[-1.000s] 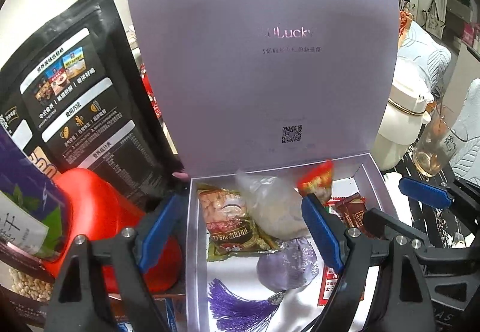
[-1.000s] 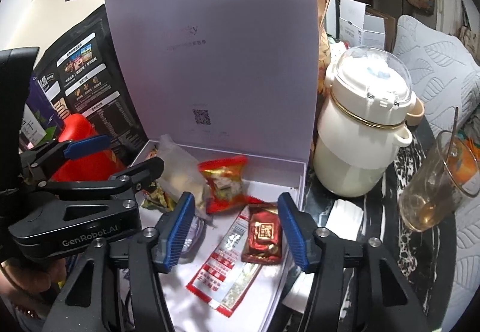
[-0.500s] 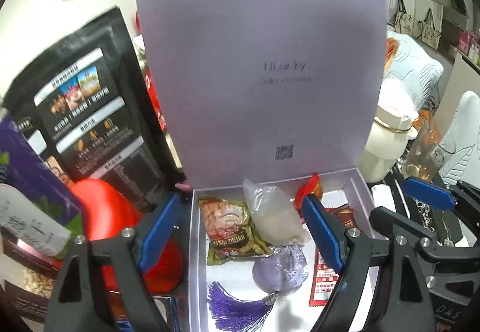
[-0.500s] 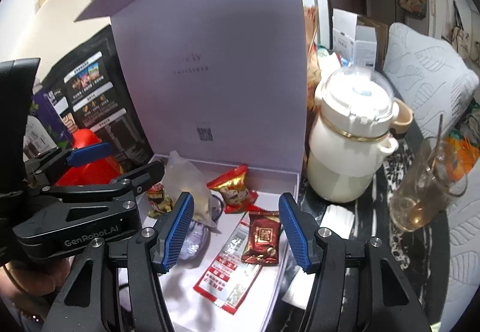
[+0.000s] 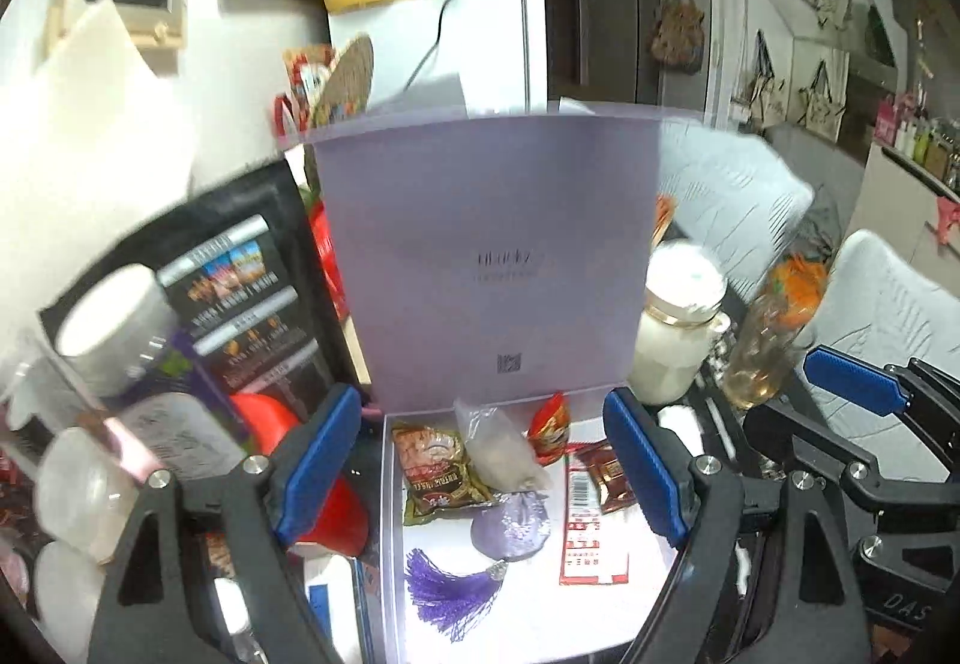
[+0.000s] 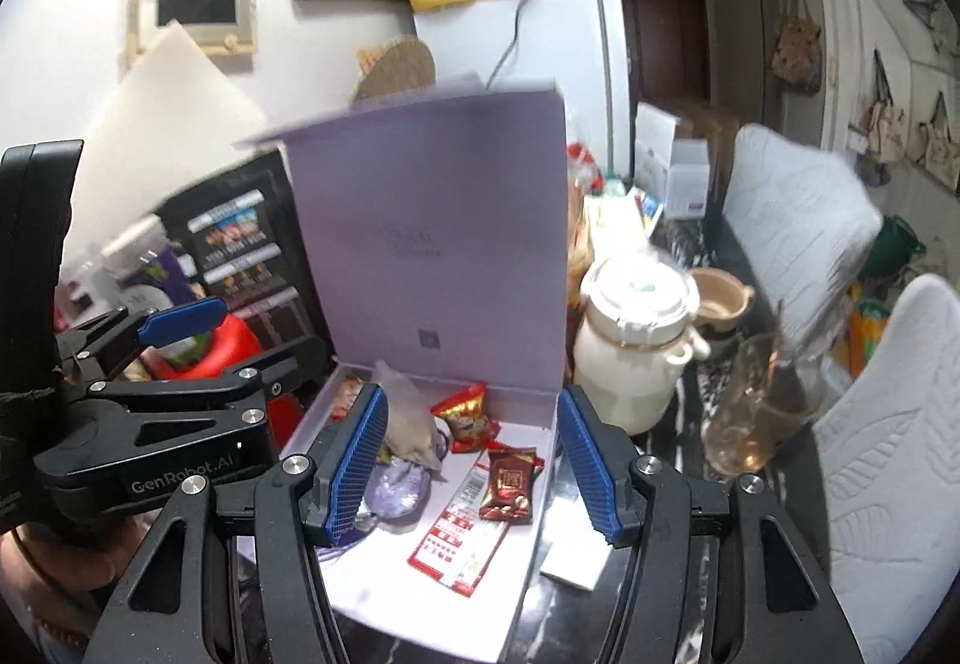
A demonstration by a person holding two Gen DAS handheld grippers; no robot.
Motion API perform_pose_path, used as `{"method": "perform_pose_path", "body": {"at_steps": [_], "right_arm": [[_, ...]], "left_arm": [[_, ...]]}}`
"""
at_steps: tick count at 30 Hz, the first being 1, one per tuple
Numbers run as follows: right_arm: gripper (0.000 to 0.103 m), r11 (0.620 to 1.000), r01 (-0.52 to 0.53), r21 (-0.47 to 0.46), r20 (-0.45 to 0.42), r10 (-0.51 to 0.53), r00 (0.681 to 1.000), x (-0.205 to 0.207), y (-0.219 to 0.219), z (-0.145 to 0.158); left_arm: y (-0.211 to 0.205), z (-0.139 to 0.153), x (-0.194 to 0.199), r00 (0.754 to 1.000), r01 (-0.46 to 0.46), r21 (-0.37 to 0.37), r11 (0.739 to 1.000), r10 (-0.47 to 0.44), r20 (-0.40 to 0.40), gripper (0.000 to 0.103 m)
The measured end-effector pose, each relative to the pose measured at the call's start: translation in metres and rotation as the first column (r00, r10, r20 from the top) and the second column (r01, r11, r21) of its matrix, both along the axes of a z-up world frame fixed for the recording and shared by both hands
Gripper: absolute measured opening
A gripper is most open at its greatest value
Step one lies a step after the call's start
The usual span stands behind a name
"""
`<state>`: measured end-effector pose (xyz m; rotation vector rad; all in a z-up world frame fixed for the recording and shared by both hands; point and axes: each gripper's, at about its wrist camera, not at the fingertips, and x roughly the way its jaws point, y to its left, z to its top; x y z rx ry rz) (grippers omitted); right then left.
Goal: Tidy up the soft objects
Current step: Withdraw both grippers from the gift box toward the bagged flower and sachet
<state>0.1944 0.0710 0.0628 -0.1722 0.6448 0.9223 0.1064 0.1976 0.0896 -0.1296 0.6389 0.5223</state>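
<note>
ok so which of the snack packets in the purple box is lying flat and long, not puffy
The red and white sachet, flat on the box floor toward the right side. The brown-green packet, red wrapper and dark red candy are all puffier.

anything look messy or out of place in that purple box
The snack packets and purple tassel pouch lie jumbled and overlapping in the open purple box. Nothing looks spilled or torn. Both grippers, left and right, are open and empty.
</note>
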Motion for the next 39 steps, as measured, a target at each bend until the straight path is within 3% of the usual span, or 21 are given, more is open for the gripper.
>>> {"method": "perform_pose_path", "body": {"at_steps": [8,14,20,23,28,39], "right_arm": [[0.06,0.998,-0.006,0.065,0.126,-0.003,0.992,-0.055,-0.041,0.051],[0.064,0.994,0.013,0.107,0.182,-0.032,0.983,-0.096,-0.077,0.065],[0.069,0.991,0.058,0.12,0.22,-0.083,0.972,-0.132,-0.115,0.065],[0.069,0.991,0.075,0.108,0.239,-0.099,0.966,-0.148,-0.13,0.063],[0.073,0.99,0.109,0.09,0.267,-0.129,0.955,-0.171,-0.149,0.053],[0.073,0.98,0.18,0.081,0.191,-0.192,0.963,-0.196,-0.184,0.015]], "left_arm": [[-0.034,0.037,-0.044,0.997,0.036,0.044,0.998,-0.039,0.069,0.083],[-0.06,0.049,-0.08,0.988,0.093,0.021,0.995,-0.095,0.123,0.083],[-0.087,0.044,-0.113,0.981,0.13,0.018,0.991,-0.131,0.146,0.085],[-0.099,0.038,-0.129,0.975,0.143,0.003,0.99,-0.141,0.174,0.103],[-0.122,0.028,-0.148,0.969,0.17,0.029,0.985,-0.173,0.176,0.103],[-0.152,-0.004,-0.166,0.96,0.262,0.026,0.965,-0.263,0.091,0.103]]}}
